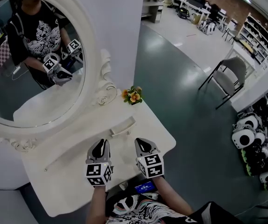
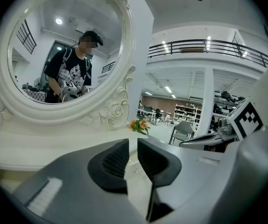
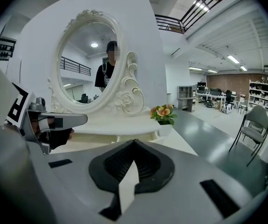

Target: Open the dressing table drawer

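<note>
**Scene.** White bench (image 1: 64,181) with an oval mirror (image 1: 91,55) at its back. The drawer (image 1: 123,127) sits in the low shelf under the mirror, its front and thin handle facing the person. It looks shut, though I cannot rule out a slight gap. A small flower pot (image 1: 133,96) stands at 1 o'clock from the drawer, near it but apart.

**Tongs.** Left tongs (image 1: 99,144): jaws a narrow slit apart, nothing between them, bench showing through. Right tongs (image 1: 142,143): jaws pressed together, empty. Both hover side by side over the front half of the bench, noses toward 12 o'clock. The handle lies just beyond and between them. Neither touches the drawer.

**Reading.**
- This looks like a staging pose, lined up on the handle so either pair can go in.
- The pull has not begun.
- The right pair must open before it can take the handle.
- Risks: the handle is slim and easy to miss, and the flowers are close by at 1 o'clock.
</note>
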`<state>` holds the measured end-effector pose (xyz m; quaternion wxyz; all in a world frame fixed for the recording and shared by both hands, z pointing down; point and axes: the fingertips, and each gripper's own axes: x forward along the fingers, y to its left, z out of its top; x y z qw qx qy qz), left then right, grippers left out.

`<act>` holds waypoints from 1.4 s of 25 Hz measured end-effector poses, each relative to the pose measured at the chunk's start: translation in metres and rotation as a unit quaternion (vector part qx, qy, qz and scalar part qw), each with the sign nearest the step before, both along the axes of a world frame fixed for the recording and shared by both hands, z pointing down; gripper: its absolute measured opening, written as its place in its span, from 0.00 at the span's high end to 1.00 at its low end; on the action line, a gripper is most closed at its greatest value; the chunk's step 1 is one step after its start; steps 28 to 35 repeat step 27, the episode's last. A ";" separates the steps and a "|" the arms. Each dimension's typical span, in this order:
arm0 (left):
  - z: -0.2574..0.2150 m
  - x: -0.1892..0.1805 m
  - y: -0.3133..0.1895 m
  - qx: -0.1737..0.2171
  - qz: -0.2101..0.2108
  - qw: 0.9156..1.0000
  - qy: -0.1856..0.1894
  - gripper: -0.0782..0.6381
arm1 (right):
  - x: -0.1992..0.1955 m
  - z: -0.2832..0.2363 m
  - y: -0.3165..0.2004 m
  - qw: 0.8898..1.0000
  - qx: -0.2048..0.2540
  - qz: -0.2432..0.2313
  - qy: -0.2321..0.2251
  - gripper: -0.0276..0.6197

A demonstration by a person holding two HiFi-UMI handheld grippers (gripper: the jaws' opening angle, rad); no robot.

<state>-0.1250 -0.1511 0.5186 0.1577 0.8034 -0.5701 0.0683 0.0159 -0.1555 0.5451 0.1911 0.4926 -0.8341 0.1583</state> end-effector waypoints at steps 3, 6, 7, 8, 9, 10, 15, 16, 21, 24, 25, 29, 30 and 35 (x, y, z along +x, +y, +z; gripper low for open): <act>0.000 -0.002 0.002 0.000 -0.002 1.000 0.001 0.81 | -0.001 0.001 0.002 1.000 0.000 -0.001 0.005 0.95; 0.000 -0.004 0.004 0.000 -0.004 1.000 0.001 0.81 | 0.000 0.001 0.004 1.000 -0.001 -0.001 0.005 0.95; 0.000 -0.005 0.005 0.000 -0.005 1.000 0.001 0.81 | 0.000 0.001 0.004 1.000 -0.001 -0.001 0.005 0.95; 0.000 -0.005 0.005 -0.001 -0.005 1.000 0.001 0.81 | 0.000 0.001 0.004 1.000 -0.001 0.000 0.005 0.95; 0.000 -0.006 0.005 -0.002 -0.006 1.000 0.001 0.81 | 0.000 0.000 0.004 1.000 -0.001 0.000 0.005 0.95; 0.001 -0.006 0.004 -0.003 -0.007 1.000 0.002 0.81 | 0.000 0.001 0.004 1.000 -0.002 0.000 0.006 0.95; 0.003 -0.005 0.003 -0.005 -0.007 1.000 0.004 0.81 | 0.001 0.004 0.004 1.000 -0.004 -0.002 0.008 0.95; 0.003 -0.005 0.003 -0.005 -0.006 1.000 0.004 0.81 | 0.001 0.004 0.004 1.000 -0.004 -0.002 0.008 0.95; 0.005 -0.006 0.002 -0.006 -0.006 1.000 0.005 0.82 | -0.001 0.007 0.002 1.000 -0.005 -0.004 0.008 0.95; 0.006 -0.008 0.003 -0.008 -0.006 1.000 0.004 0.82 | -0.002 0.007 0.003 1.000 -0.006 -0.005 0.009 0.95; 0.006 -0.008 0.003 -0.008 -0.006 1.000 0.004 0.82 | -0.003 0.008 0.003 1.000 -0.007 -0.005 0.009 0.95; 0.007 -0.009 0.003 -0.008 -0.006 1.000 0.005 0.82 | -0.004 0.010 0.003 1.000 -0.008 -0.006 0.010 0.95; 0.007 -0.009 0.003 -0.008 -0.006 1.000 0.005 0.82 | -0.004 0.010 0.003 1.000 -0.008 -0.006 0.010 0.95; 0.007 -0.009 0.003 -0.008 -0.006 1.000 0.005 0.82 | -0.004 0.010 0.003 1.000 -0.008 -0.006 0.010 0.95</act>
